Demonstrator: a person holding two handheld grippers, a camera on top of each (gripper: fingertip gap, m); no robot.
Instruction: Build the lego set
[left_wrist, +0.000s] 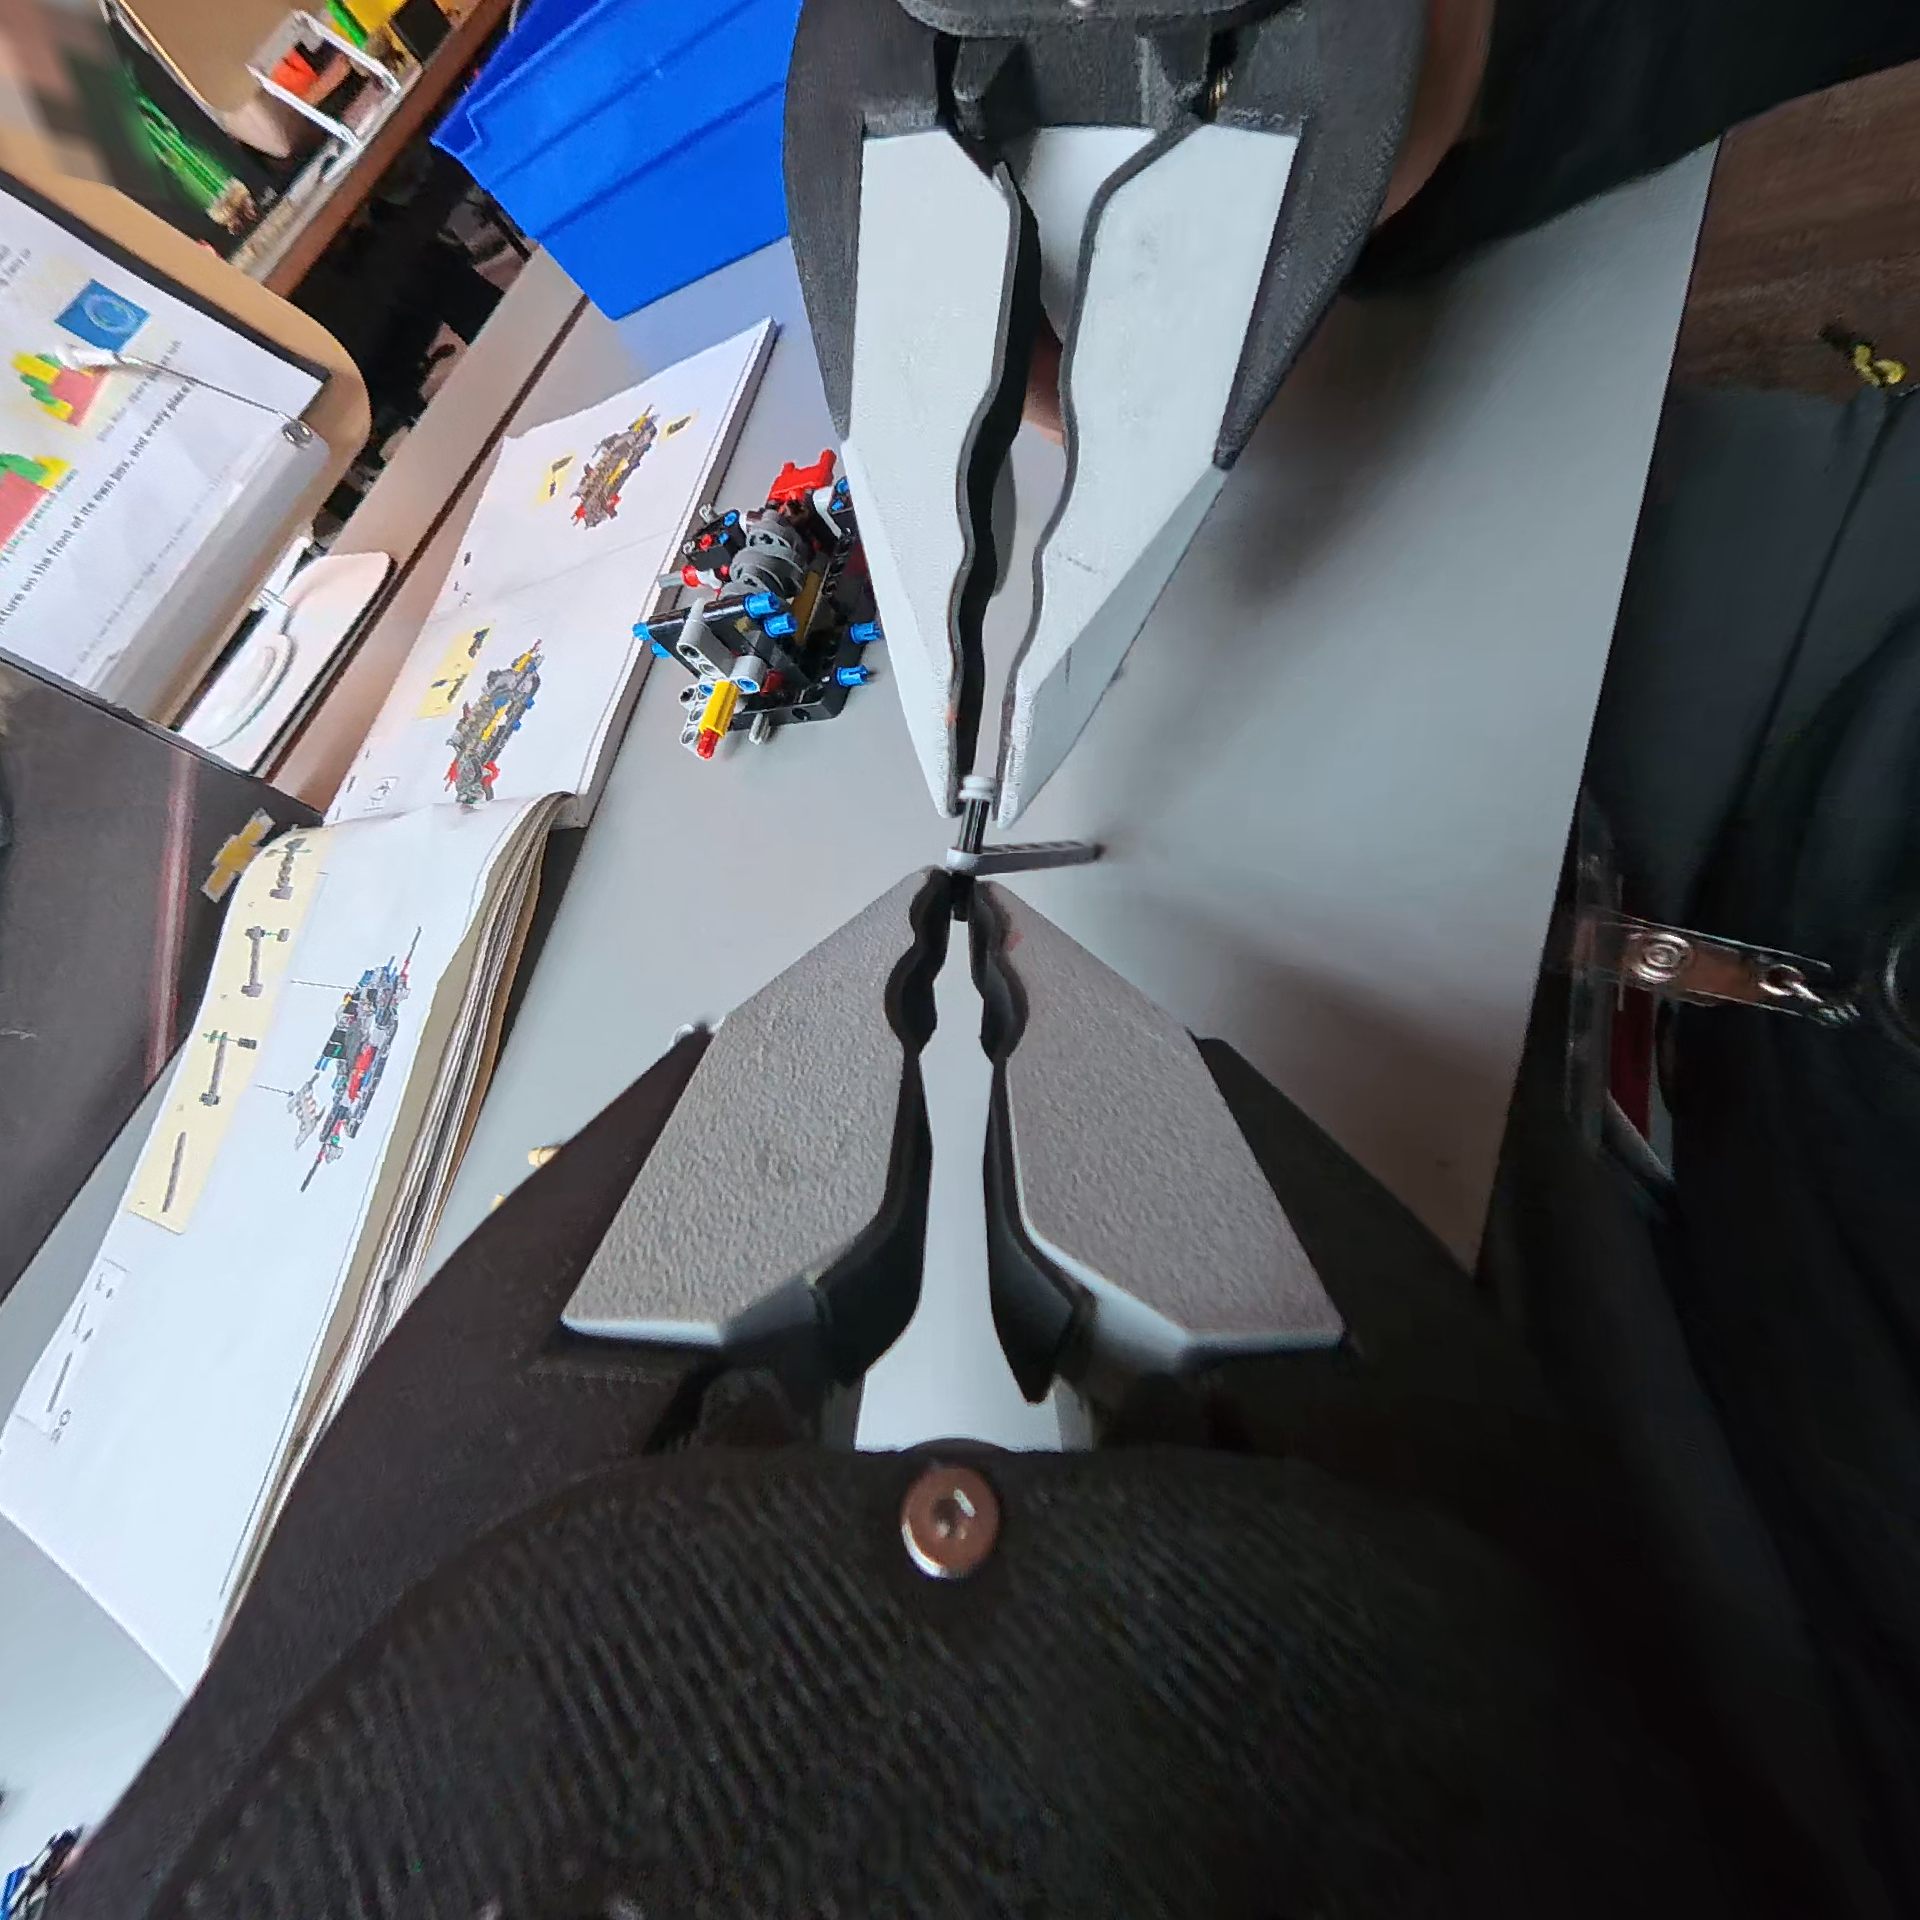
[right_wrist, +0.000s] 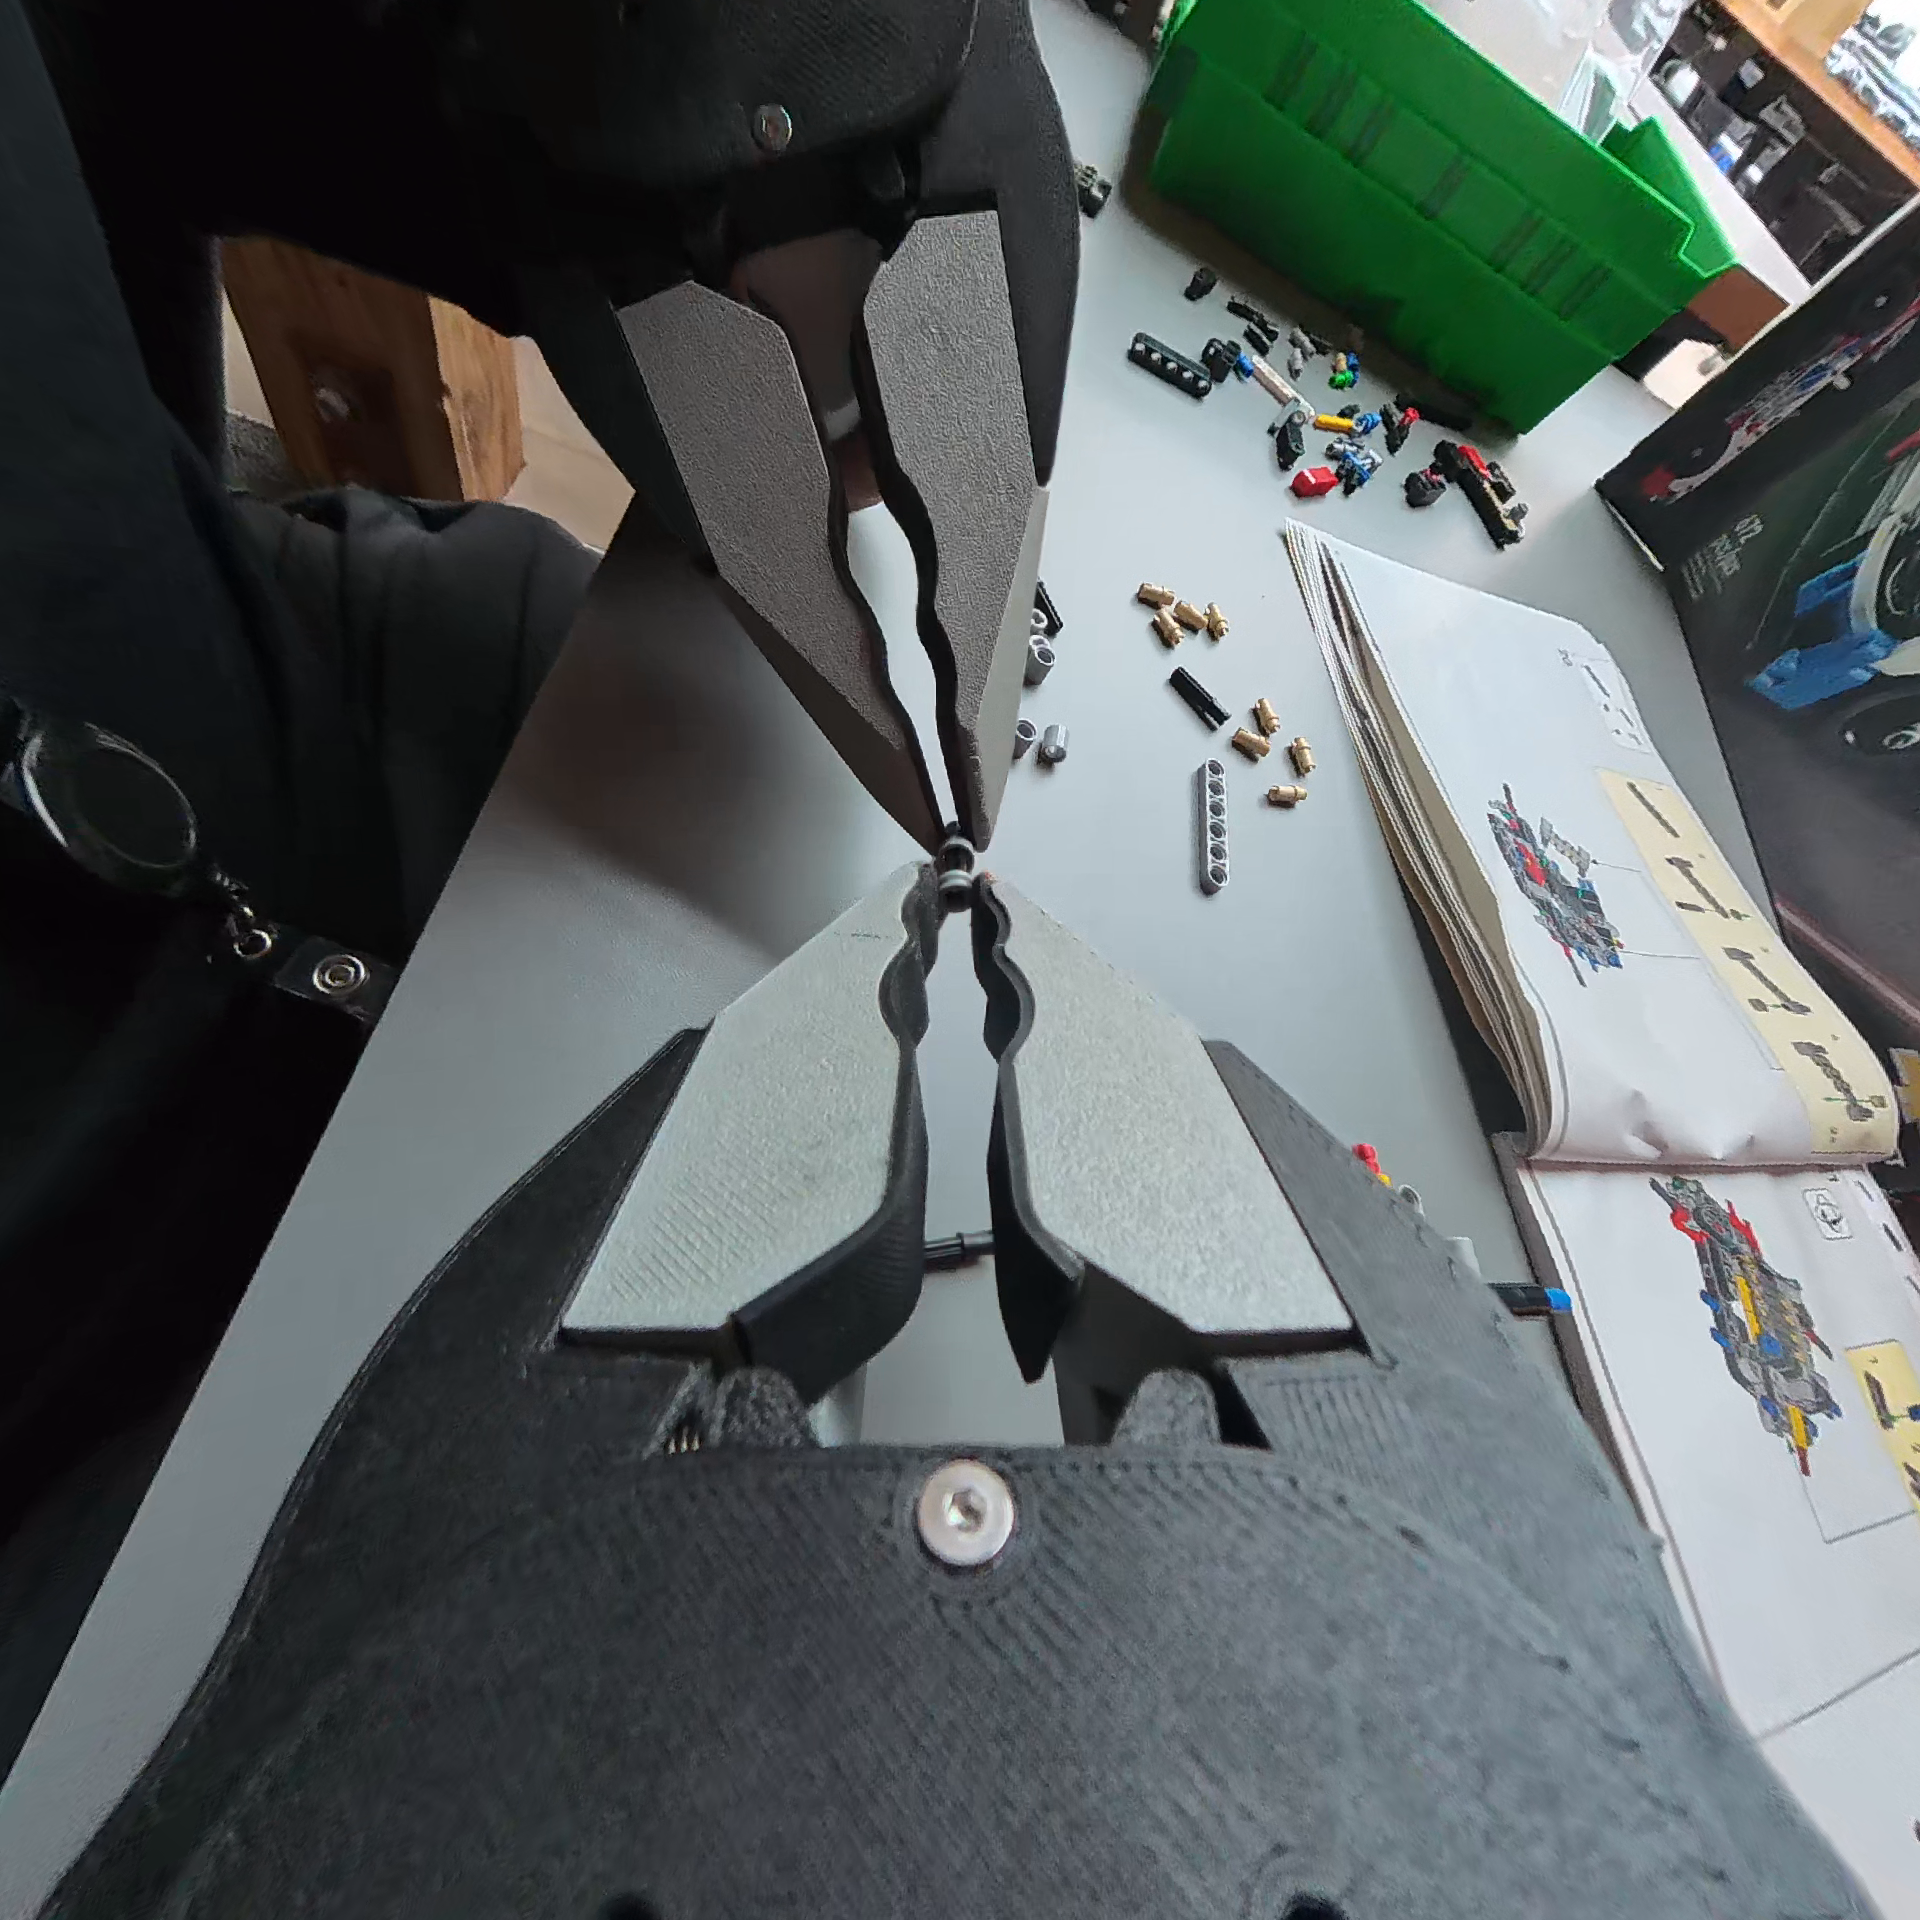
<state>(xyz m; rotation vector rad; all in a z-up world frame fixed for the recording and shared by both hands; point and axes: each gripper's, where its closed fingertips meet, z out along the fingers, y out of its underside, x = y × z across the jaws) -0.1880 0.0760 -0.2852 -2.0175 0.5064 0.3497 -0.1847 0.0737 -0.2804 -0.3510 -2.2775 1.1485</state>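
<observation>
Two handheld grippers are seen tip to tip above a grey desk (left_wrist: 1299, 623). A thin black axle (left_wrist: 972, 826) carrying small white bushes is pinched at one end by the closed jaws of the left gripper (left_wrist: 961, 896) and at the other by the closed jaws of the right gripper (left_wrist: 977, 798). A small grey beam (left_wrist: 1039, 854) is seen at the axle's middle.

The build is judged partly done: a compact assembled block (left_wrist: 774, 613) of black, grey, blue and red pieces is set near the open instruction booklet (left_wrist: 260, 1091), while many loose pieces (right_wrist: 1340, 416) and tan pins (right_wrist: 1184, 618) are left scattered toward the far edge.

A green bin (right_wrist: 1403, 197), a blue bin (left_wrist: 644, 145) and the set's box (right_wrist: 1787, 520) are ranged along the desk's far side.
</observation>
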